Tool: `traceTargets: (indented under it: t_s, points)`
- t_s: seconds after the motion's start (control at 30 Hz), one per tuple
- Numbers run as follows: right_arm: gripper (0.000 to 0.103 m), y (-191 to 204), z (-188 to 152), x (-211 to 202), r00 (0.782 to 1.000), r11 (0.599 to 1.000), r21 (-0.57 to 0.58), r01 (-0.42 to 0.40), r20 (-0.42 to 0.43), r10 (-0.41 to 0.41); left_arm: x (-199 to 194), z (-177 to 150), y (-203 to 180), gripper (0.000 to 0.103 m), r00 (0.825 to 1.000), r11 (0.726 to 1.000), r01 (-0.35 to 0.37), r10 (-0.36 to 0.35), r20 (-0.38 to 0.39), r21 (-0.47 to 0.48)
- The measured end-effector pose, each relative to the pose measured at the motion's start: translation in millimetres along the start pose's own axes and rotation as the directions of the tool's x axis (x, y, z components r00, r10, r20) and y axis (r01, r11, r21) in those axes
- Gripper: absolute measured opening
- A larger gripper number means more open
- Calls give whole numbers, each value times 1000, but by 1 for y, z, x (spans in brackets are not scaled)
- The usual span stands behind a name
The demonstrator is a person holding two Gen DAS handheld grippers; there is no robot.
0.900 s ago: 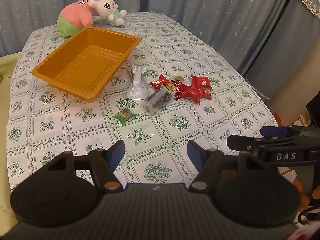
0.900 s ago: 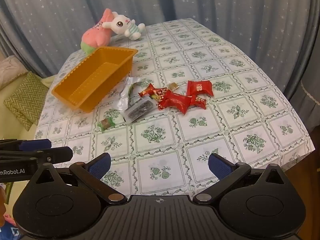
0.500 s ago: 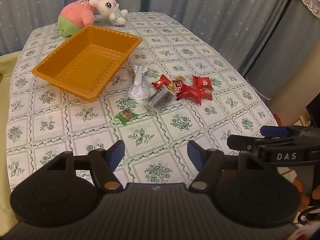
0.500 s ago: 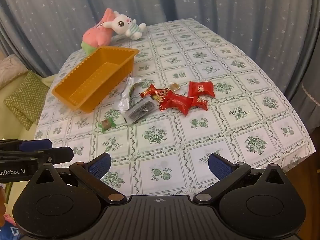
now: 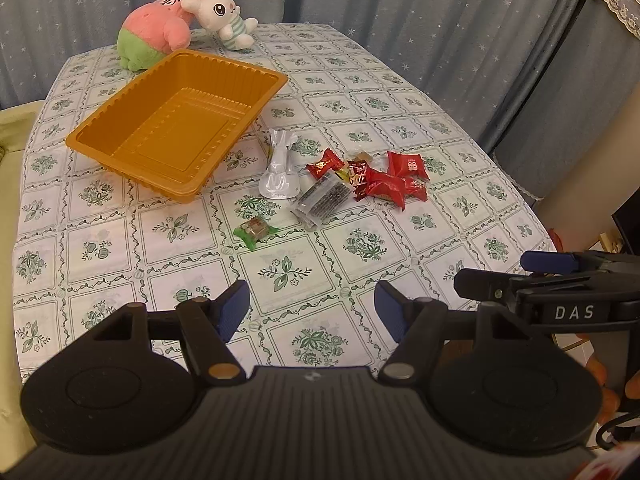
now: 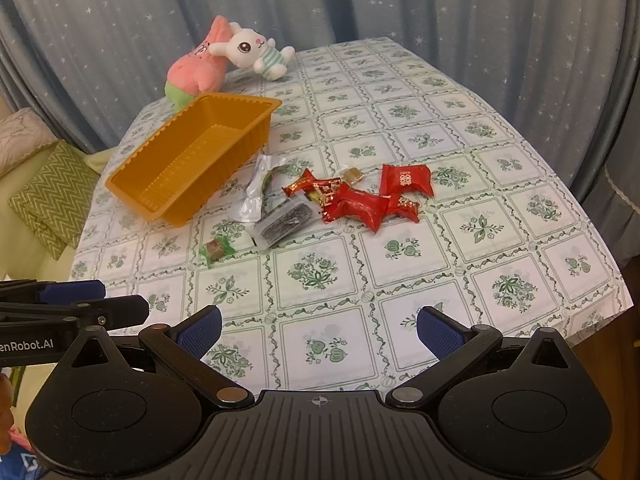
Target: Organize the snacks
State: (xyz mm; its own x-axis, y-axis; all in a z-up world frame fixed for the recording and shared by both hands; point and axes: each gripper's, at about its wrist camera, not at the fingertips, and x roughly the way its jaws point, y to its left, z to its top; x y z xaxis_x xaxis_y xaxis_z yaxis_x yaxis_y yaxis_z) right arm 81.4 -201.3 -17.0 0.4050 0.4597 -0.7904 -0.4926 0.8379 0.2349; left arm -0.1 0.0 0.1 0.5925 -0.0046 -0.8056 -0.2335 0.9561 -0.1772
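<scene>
An empty orange tray (image 5: 120, 128) (image 6: 240, 104) sits left of a loose pile of snacks. The pile holds several red packets (image 5: 390, 186) (image 6: 362, 204), a grey clear-wrapped bar (image 5: 322, 200) (image 6: 284, 222), a silver wrapper (image 5: 278, 168) (image 6: 252, 200), a small tan candy (image 5: 360, 156) (image 6: 352, 174) and a green-wrapped candy (image 5: 254, 230) (image 6: 216, 248). My left gripper (image 5: 312, 312) is open and empty above the near table edge. My right gripper (image 6: 318, 328) is open and empty, also at the near edge, well short of the snacks.
A pink plush (image 5: 156, 36) (image 6: 196, 68) and a white rabbit plush (image 5: 224, 14) (image 6: 256, 52) lie at the table's far end. Blue curtains hang behind. A zigzag cushion (image 6: 44, 196) lies left of the table. The floral tablecloth (image 5: 360, 248) drops off at the right.
Both grippers have drifted slightly nearer the table; the tray and snacks sit a little lower in both views. Nothing on the table has moved.
</scene>
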Motion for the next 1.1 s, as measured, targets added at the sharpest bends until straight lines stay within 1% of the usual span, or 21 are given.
traceTargets:
  t_s: [0.5, 1.1]
  points:
    - [103, 1, 0, 1, 1000, 1000, -1, -1, 0, 1, 2, -4, 7, 67, 1000, 1000, -1, 1, -2, 0]
    - [103, 3, 0, 1, 1000, 1000, -2, -3, 1, 3, 2, -3, 7, 67, 1000, 1000, 2, -2, -3, -1]
